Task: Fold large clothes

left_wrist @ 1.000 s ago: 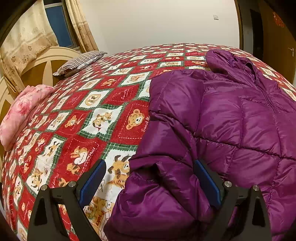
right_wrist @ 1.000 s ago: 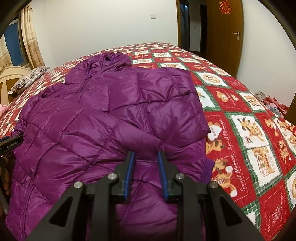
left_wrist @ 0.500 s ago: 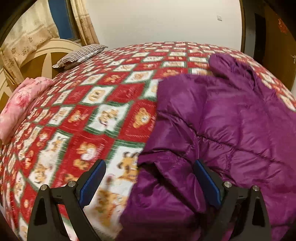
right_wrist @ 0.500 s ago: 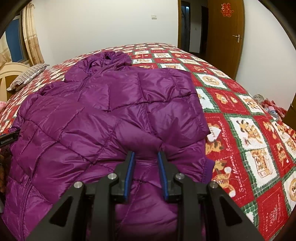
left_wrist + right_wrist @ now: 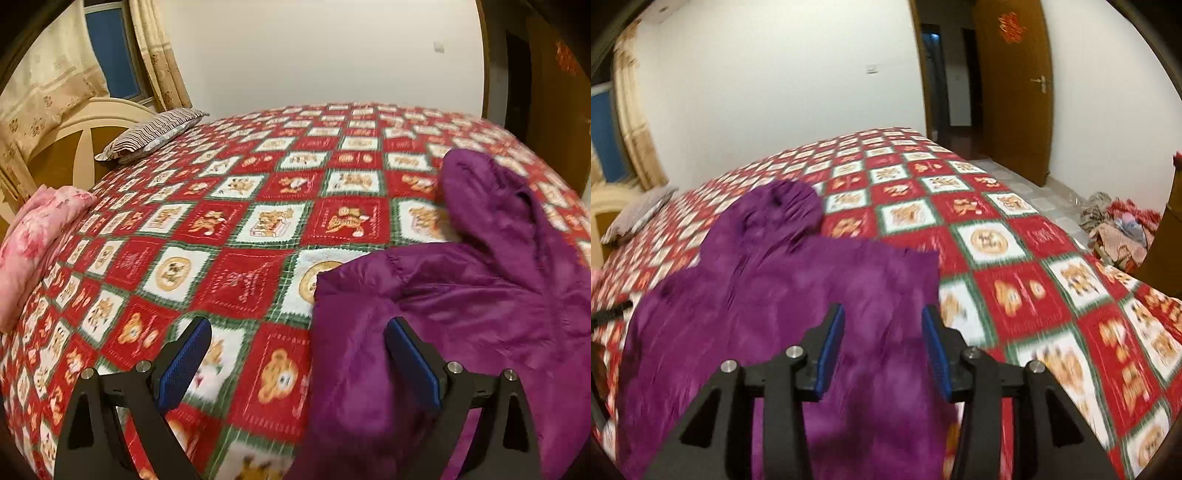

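A purple puffer jacket (image 5: pixel 480 314) with a hood lies on a bed with a red, white and green cartoon quilt (image 5: pixel 240 229). In the left wrist view my left gripper (image 5: pixel 297 360) is wide open above the jacket's left edge, holding nothing. In the right wrist view the jacket (image 5: pixel 798 295) fills the lower left, hood pointing away. My right gripper (image 5: pixel 882 349) is open above the jacket, holding nothing. Both views are motion-blurred.
A striped pillow (image 5: pixel 147 134) and a pink folded blanket (image 5: pixel 33 243) lie at the bed's left side by a cream headboard (image 5: pixel 70 129). A wooden door (image 5: pixel 1015 88) and a pile of clothes on the floor (image 5: pixel 1119 229) are to the right.
The right gripper was shut on the jacket's fabric and has opened and let go. Both grippers have lifted and moved toward the hood end; the left stayed open.
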`<control>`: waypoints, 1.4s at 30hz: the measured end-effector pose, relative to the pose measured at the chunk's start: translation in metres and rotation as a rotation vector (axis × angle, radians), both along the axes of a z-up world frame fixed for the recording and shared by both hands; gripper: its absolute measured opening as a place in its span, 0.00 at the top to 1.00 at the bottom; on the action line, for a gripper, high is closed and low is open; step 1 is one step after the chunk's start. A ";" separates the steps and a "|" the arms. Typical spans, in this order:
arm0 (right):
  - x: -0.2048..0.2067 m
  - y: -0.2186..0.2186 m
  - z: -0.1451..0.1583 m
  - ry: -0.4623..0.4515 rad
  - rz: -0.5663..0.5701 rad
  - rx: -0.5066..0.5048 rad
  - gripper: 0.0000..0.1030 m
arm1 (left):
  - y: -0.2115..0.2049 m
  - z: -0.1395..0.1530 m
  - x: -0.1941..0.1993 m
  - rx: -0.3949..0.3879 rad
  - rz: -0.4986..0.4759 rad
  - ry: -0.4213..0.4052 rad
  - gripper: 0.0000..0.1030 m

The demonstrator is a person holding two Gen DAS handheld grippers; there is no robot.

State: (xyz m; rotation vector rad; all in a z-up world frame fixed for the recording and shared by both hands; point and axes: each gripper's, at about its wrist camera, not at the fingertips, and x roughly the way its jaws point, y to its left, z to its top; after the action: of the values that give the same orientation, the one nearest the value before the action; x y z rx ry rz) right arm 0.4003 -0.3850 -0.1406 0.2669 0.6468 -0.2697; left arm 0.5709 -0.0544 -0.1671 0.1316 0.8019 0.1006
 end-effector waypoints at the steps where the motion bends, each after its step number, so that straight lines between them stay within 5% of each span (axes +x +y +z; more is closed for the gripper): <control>1: 0.008 -0.001 -0.003 0.009 -0.004 -0.010 0.59 | -0.002 -0.006 0.006 0.003 0.006 0.013 0.07; 10: 0.033 -0.012 -0.050 0.127 0.018 0.017 0.63 | -0.012 -0.040 0.010 0.010 0.005 0.029 0.07; 38: 0.042 -0.004 -0.060 0.155 0.015 -0.032 0.63 | -0.014 -0.049 0.011 0.048 0.028 0.019 0.01; 42: 0.045 -0.003 -0.056 0.187 0.029 -0.048 0.63 | -0.015 -0.032 0.022 0.066 0.005 0.098 0.01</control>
State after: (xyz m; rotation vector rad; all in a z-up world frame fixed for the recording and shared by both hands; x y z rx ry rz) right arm 0.4456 -0.3879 -0.1967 0.1872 0.8276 -0.2847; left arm 0.5928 -0.0692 -0.1988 0.1980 0.8970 0.1262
